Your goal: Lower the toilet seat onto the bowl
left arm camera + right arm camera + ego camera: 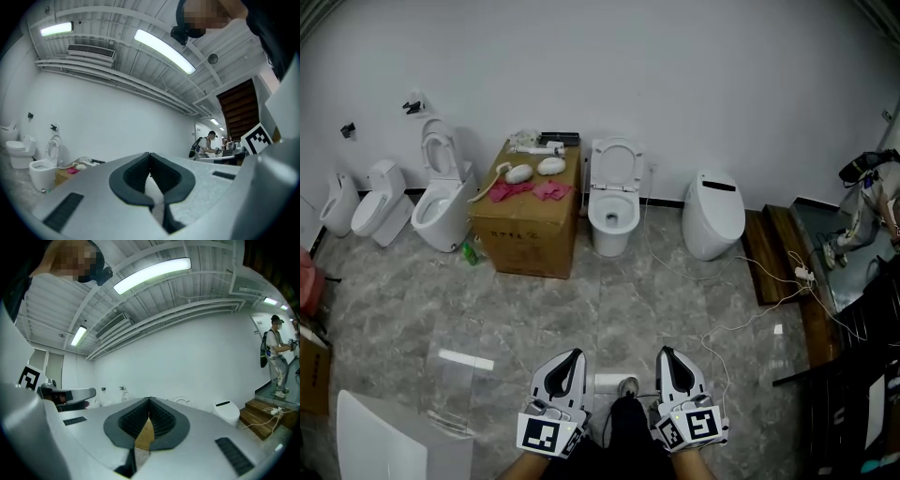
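Observation:
A white toilet stands against the far wall in the head view, its seat and lid raised upright against the wall. Its raised seat just shows above the jaws in the right gripper view. Another toilet with a raised seat stands further left, also seen as a toilet in the left gripper view. My left gripper and right gripper are side by side near me, far from the toilets, both shut and empty.
A cardboard box with pink cloths and white items stands between the two toilets. A closed white toilet is to the right, with wooden steps and floor cables beyond. Two smaller white fixtures line the left wall. A person is at right.

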The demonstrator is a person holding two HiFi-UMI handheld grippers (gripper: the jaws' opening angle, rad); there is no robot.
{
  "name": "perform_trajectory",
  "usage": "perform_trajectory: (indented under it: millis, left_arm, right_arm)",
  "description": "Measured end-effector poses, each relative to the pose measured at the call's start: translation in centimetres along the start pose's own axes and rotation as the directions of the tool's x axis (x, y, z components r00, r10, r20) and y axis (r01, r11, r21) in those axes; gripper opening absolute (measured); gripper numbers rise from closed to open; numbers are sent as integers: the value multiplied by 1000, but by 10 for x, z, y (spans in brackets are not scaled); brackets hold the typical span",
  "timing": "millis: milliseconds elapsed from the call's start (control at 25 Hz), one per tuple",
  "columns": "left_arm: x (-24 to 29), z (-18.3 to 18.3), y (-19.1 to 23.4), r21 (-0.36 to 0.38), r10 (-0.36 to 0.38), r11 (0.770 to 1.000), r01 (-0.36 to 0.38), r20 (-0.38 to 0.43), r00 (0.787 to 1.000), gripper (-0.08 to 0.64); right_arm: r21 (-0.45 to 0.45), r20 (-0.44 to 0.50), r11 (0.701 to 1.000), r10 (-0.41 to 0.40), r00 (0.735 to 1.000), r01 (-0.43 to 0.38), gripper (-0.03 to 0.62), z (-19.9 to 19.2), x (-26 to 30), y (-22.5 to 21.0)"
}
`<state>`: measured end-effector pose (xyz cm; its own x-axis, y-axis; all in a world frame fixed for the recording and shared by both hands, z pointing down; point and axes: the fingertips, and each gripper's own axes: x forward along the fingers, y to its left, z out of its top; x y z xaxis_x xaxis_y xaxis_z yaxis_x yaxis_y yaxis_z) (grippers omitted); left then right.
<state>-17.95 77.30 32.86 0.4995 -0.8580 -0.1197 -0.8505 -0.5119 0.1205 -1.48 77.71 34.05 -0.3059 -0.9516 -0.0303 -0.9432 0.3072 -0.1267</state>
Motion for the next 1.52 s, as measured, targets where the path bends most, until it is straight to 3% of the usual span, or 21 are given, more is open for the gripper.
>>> perform_trajectory:
  millis: [360,1000,1320,1520]
  left_arm:
    - [87,-15,24,2,7,1000,-7,-24,1000,9]
    - [311,-9,47,13,78,997,-78,19,997,9]
    - [384,-18,80,13,99,995,-99,14,995,9]
    - [442,-27,122,15,104,994,-104,12,995,9]
  right_arm:
    - [9,-6,1000,19,1000,-19,25,-2,83,-51]
    - [15,-10,994,110,994,-110,25,24,264,-210]
    - [30,-33,991,128,991,-127,25,15,335,-247]
    - [31,-47,992,122,991,-121,25,3,397,-264]
